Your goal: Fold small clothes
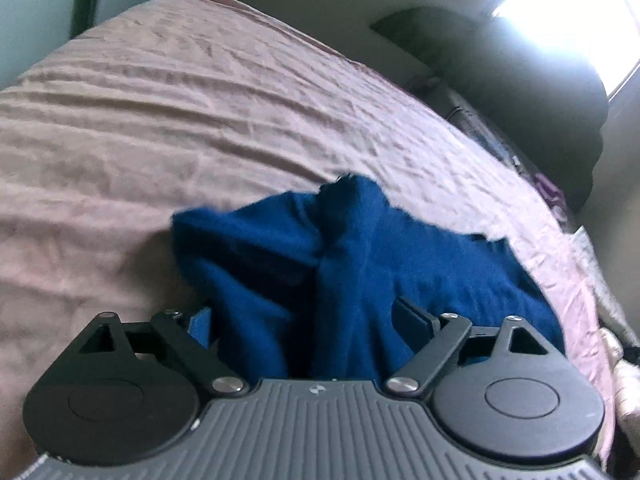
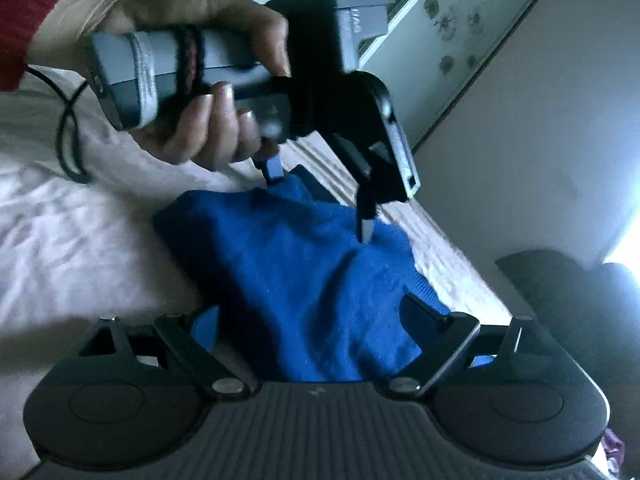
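A small dark blue garment lies bunched on a pinkish-beige bedsheet. In the left wrist view it fills the space between my left gripper's spread fingers. In the right wrist view the same blue garment lies between my right gripper's spread fingers. My left gripper also shows in the right wrist view, held by a hand, open, with its fingertips on the far part of the cloth. Neither gripper pinches the cloth.
The bed's right edge drops to a dark sofa or chair with purple items beside it. A bright window is at the far right. A pale cupboard stands behind the bed. A black cable hangs from the hand.
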Demonstrator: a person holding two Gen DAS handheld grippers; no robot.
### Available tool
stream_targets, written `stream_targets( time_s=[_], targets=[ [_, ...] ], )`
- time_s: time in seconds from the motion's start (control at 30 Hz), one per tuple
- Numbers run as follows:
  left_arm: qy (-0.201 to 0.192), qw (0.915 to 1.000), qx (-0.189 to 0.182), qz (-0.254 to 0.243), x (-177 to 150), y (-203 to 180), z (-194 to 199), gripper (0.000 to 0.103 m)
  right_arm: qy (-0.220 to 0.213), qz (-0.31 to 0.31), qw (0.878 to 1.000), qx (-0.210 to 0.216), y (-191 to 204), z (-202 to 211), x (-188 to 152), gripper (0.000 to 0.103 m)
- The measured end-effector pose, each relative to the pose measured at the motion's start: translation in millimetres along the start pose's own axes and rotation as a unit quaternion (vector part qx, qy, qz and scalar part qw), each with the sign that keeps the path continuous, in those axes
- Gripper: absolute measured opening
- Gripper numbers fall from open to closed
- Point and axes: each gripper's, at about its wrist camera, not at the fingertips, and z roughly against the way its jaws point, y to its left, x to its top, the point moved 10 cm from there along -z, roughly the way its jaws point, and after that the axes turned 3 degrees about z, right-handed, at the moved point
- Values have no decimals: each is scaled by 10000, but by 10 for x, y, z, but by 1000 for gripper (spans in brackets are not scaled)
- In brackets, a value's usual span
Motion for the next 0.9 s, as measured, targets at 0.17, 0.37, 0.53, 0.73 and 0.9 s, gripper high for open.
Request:
stream_targets(
  time_s=[0.17, 0.37, 0.53, 0.73, 0.9],
  targets=[
    [35, 10000, 11, -30, 170, -58, -196, 78, -11, 61, 9998, 163, 120, -149, 126, 49],
    [110, 9986, 341, -377, 198, -123, -328, 20, -103, 155, 9992, 365, 211, -162, 179, 14],
    [-78, 9957, 601, -707, 176, -239, -236, 16, -302, -714, 9940, 772, -10, -97, 193, 9],
    [-392, 9957, 631, -549, 276, -446, 21, 15, -609, -2476, 9552, 1502, -509, 67, 92, 7],
    [-530, 9962, 577, -390, 331, -761, 175, 15, -810, -3689, 9073, 1847, -938, 254, -114, 7]
  ],
)
